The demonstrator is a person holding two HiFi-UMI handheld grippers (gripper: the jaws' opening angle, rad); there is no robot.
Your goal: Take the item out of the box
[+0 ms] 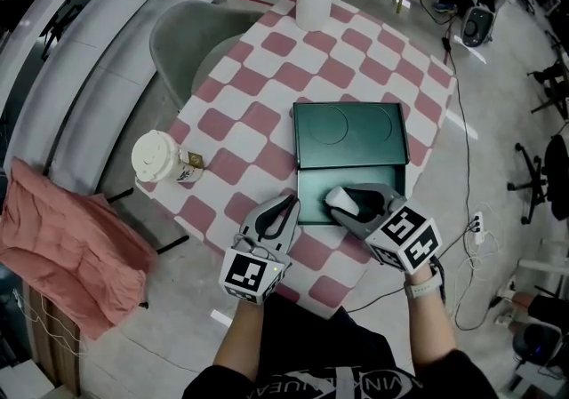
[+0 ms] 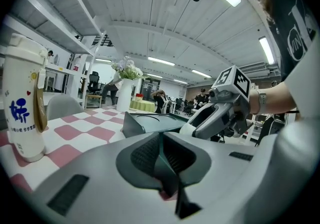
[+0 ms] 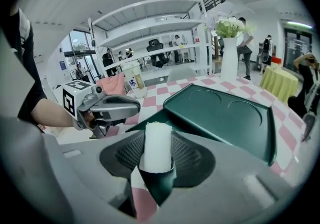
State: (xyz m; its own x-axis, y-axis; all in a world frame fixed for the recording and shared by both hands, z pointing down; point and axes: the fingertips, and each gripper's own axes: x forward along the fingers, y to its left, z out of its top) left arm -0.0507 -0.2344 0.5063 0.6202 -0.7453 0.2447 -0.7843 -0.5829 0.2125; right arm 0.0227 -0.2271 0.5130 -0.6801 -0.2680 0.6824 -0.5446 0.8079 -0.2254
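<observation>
Box [image 1: 348, 133], dark green, lies open toward near edge of checkered table [image 1: 258, 77]. R gripper [image 1: 345, 202] clamps white roll-shaped item [image 3: 157, 145] betw. its pads, within box's near half; resting or lifted, can't tell. L gripper [image 1: 286, 207], jaws together w/ nothing in them, sits just beside box's left edge. Lidded cup [image 1: 160, 157] at table's left edge.

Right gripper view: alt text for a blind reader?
The right gripper clamps a white cylindrical item between its jaws, over the open dark green rectangular box on a pink-and-white checked table. The left gripper sits at the box's left side.
</observation>
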